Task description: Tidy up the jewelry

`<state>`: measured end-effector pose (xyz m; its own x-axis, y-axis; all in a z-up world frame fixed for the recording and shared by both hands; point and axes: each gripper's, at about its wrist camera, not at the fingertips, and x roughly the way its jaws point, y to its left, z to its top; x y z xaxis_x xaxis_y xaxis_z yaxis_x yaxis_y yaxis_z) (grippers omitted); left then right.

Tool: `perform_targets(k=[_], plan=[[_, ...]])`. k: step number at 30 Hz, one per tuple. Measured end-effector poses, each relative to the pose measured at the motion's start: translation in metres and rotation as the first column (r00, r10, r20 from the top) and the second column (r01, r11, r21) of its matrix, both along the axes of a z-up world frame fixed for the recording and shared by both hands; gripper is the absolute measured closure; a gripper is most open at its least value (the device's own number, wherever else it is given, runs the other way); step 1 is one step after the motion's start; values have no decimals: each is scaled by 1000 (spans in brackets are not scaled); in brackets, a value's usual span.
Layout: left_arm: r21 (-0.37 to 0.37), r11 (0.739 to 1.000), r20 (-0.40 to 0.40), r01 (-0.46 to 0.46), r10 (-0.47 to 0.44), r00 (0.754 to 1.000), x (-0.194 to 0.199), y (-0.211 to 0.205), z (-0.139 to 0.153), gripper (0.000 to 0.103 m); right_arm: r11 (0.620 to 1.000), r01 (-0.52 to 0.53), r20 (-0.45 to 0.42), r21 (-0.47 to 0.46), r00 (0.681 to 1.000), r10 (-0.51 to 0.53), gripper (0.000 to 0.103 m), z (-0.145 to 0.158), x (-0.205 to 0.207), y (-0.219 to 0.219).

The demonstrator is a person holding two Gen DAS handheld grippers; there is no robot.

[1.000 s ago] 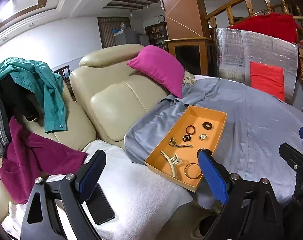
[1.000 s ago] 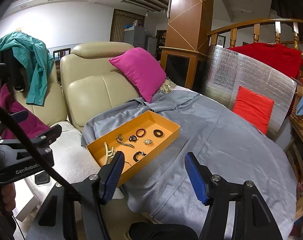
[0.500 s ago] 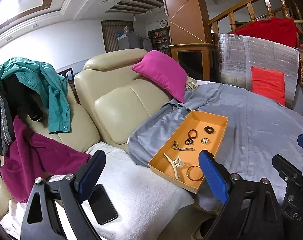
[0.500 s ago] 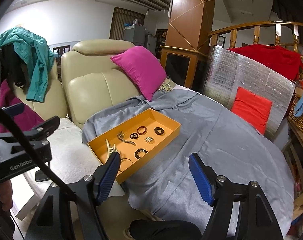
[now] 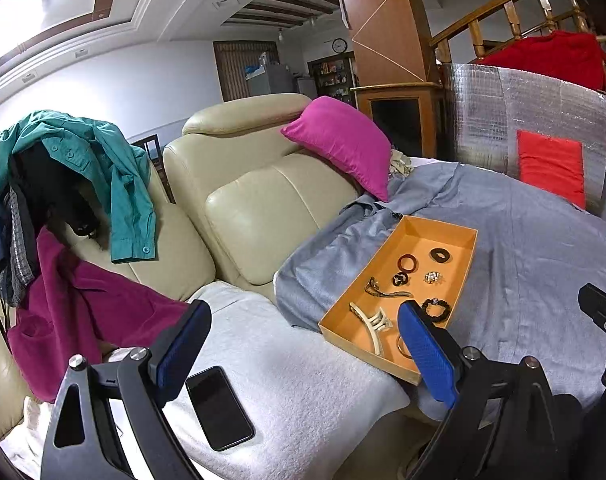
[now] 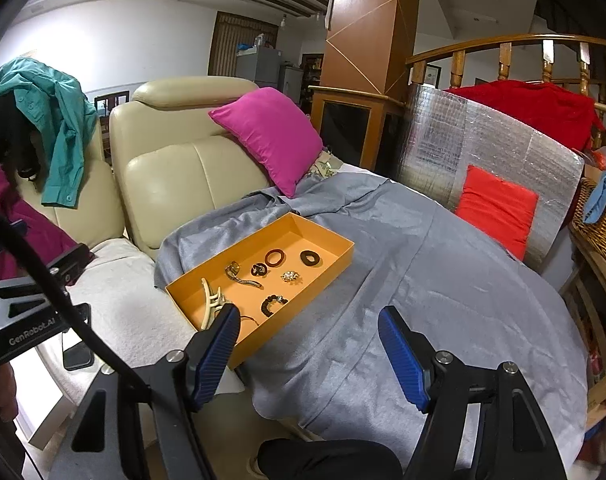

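Observation:
An orange tray (image 5: 461,268) (image 6: 335,266) lies on a grey sheet (image 6: 443,280) over the sofa. It holds several pieces: a cream claw clip (image 5: 373,322) (image 6: 211,300), a red ring (image 5: 407,262) (image 6: 275,257), a dark ring (image 5: 439,255) (image 6: 310,258), a sparkly brooch (image 5: 433,278) (image 6: 290,276), a black bead bracelet (image 5: 435,309) (image 6: 271,304), a metal clip (image 5: 383,290) (image 6: 241,276). My left gripper (image 5: 303,354) is open and empty, in front of the tray's near left. My right gripper (image 6: 309,354) is open and empty, in front of the tray's near right corner.
A black phone (image 5: 219,408) lies on a white towel (image 5: 295,368) left of the tray. A pink cushion (image 5: 341,144) leans on the cream sofa back (image 5: 263,200). Clothes (image 5: 83,168) hang at the left. A foil board with a red cushion (image 6: 497,210) stands behind the sheet.
Both grippers have drawn back and up slightly from the tray, so it looks a little farther off. Both stay open and empty. The jewelry has not moved.

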<state>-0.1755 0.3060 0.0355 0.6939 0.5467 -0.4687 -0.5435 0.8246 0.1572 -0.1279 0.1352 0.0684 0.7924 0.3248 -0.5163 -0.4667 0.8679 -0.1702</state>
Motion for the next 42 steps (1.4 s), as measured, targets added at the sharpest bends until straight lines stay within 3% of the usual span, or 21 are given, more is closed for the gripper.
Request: perform_targets(k=[42], plan=[[4, 1000, 34, 21, -22, 999, -5, 2, -3, 9, 999, -6, -2, -31, 1000, 6, 28, -3, 2, 8]])
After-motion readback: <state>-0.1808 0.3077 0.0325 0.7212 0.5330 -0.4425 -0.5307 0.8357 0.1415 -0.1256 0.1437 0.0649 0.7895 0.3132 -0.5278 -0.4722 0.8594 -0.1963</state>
